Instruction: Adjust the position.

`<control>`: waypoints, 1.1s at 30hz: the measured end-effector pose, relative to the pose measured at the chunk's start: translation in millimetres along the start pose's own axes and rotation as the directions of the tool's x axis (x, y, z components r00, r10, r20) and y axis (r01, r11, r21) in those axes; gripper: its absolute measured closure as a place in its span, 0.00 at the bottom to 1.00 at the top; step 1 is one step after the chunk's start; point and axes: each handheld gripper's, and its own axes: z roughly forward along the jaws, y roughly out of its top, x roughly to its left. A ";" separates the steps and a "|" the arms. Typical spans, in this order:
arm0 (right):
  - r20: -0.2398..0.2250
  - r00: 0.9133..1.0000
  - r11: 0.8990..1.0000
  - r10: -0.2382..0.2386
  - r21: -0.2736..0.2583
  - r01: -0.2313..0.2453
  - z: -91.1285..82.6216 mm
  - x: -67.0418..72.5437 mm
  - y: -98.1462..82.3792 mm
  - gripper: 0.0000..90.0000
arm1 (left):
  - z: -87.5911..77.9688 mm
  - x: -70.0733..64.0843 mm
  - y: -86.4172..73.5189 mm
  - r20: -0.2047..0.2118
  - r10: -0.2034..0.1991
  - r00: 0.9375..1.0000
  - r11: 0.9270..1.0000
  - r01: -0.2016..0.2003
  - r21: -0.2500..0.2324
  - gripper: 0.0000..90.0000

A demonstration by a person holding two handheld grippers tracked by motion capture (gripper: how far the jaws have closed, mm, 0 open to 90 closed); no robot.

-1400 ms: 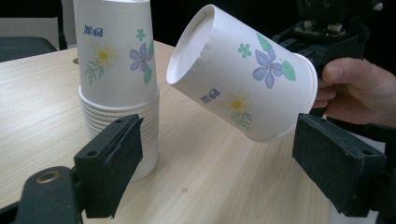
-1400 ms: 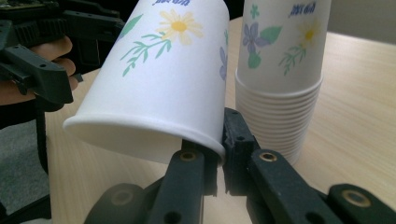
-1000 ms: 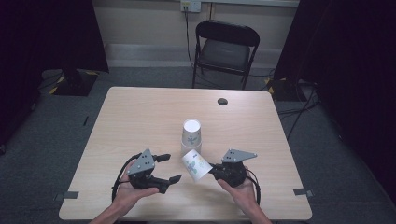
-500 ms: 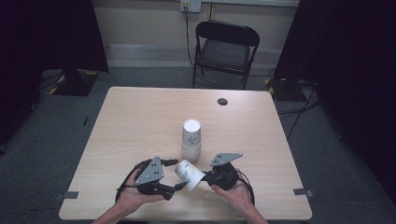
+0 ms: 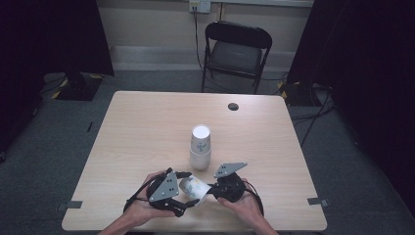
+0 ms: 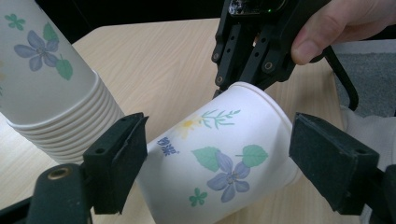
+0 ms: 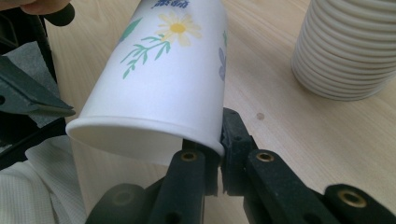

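Smooth tapered paper cup [image 6: 219,158], floral print, rolled rim.

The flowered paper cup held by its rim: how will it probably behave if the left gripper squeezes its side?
The flowered paper cup looks thin-walled and empty, so its side would probably dent under a firm squeeze. The right gripper lifts it by a pinch on the rim alone, so it seems very light. Its round, tapered body would likely roll in a curve if released on the table.
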 end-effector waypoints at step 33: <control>-0.033 0.999 0.990 0.037 -0.131 -0.041 -17.2 -6.5 7.3 0.98 | 12.9 -5.9 -7.7 -0.009 0.133 0.991 0.986 -0.131 0.103 0.18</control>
